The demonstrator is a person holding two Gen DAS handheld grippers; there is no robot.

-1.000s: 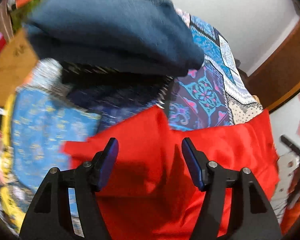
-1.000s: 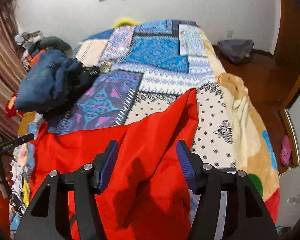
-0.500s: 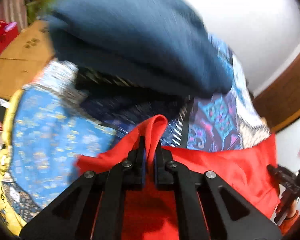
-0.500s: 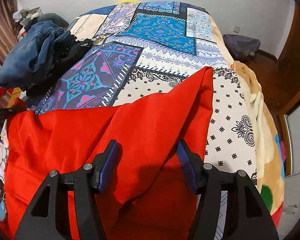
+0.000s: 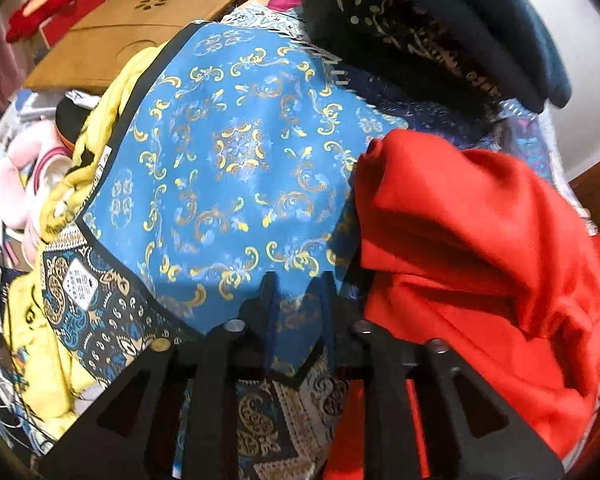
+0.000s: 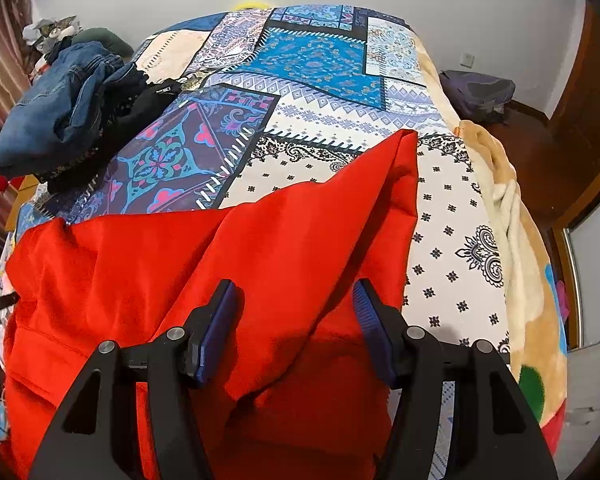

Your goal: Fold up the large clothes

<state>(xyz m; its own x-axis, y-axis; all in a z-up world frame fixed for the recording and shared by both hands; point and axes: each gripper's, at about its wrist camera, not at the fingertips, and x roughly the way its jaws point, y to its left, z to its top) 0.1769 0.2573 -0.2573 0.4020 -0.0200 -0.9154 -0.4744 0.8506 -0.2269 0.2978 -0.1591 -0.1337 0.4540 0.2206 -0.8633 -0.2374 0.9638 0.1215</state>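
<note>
Fold barely begun: red garment is lying rumpled on the bed under the right tongs, standing apart, while left tongs are opening empty beside it.

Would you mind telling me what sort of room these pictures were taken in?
Most likely a lived-in bedroom. A bed with a patchwork bedspread fills the view, a red garment lies spread on it beside a heap of jeans, and a bag sits on the wooden floor by the wall.
</note>
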